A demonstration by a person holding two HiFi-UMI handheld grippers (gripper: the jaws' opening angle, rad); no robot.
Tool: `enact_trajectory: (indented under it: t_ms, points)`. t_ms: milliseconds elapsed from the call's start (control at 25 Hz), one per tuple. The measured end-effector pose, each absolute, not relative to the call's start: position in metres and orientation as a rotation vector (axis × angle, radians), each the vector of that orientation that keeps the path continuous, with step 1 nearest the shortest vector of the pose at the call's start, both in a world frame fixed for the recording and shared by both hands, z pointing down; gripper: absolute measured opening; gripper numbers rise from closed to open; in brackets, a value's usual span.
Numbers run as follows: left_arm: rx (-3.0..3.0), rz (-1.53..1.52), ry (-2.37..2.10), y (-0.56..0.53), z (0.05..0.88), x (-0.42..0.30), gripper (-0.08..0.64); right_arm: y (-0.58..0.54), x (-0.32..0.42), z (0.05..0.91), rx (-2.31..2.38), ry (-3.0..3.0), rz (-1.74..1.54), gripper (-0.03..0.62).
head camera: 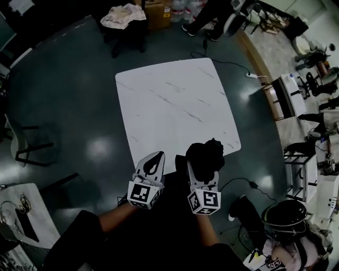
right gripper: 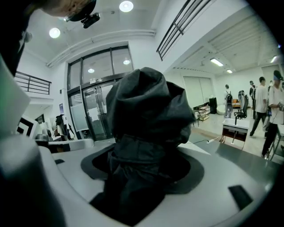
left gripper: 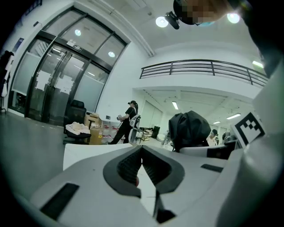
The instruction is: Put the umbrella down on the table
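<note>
Right gripper (head camera: 203, 172) clamped on black umbrella (head camera: 206, 154) at table (head camera: 169, 100) near edge; left gripper (head camera: 154, 161) jaws together, empty.

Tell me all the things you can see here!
table: one, white with grey veins, middle of the dark floor.
umbrella: one, black, folded, held over the table's near edge.
chair: one, dark, beyond the table, with pale cloth piled on it.
cardboard box: one, brown, beside that chair.
cable: one, black, on the floor past the table's far right corner.
left tool: one, white and black, jaws together, nothing in them.
right tool: one, white and black, closed on the umbrella.
</note>
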State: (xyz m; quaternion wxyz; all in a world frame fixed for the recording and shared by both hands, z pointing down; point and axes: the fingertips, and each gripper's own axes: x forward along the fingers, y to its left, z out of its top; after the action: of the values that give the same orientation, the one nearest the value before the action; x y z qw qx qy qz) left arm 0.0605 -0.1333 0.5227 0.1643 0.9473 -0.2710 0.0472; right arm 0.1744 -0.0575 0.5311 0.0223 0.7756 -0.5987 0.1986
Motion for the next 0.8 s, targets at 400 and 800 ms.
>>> enact_trajectory:
  t_ms: [400, 800]
  points:
    - [2.684, 0.261, -0.917, -0.165, 0.548, 0.098, 0.017, -0.133, 0.209, 0.565, 2.098, -2.073, 0.739, 0.334]
    - [2.563, 0.281, -1.108, -0.193, 0.565, 0.119, 0.017, -0.184, 0.216, 0.636, 1.762, -2.100, 0.991, 0.335]
